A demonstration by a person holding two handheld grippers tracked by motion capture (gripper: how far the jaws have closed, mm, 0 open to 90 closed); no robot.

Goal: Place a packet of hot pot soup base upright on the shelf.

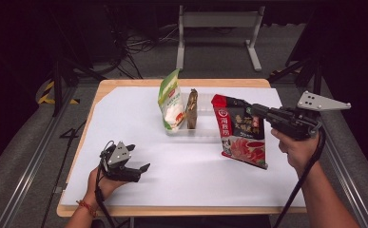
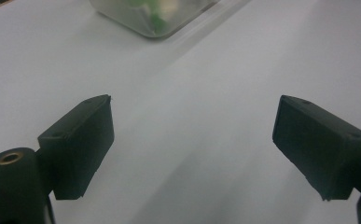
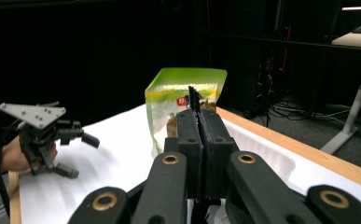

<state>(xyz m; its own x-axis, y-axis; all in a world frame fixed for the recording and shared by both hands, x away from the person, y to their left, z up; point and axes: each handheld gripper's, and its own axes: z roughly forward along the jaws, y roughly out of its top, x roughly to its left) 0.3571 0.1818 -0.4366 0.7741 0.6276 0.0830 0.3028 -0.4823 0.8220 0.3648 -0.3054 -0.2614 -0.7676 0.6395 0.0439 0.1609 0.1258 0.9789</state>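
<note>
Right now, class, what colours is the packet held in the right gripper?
The packet is mostly red with a black upper part, clearest in the high view.

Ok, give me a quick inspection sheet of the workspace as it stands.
Surface: white sheet over a wooden table.
Job's things: red printed pouch hanging from the right gripper; clear plastic tray holding a green-and-white bag and a brown packet, both upright.
Clutter: nothing seen.
Grippers: right shut on the pouch's top edge; left gripper open, low over the sheet.
Cables: one trails from each gripper; more on the floor behind.
Surroundings: dark room, grey stand behind the table.
</note>
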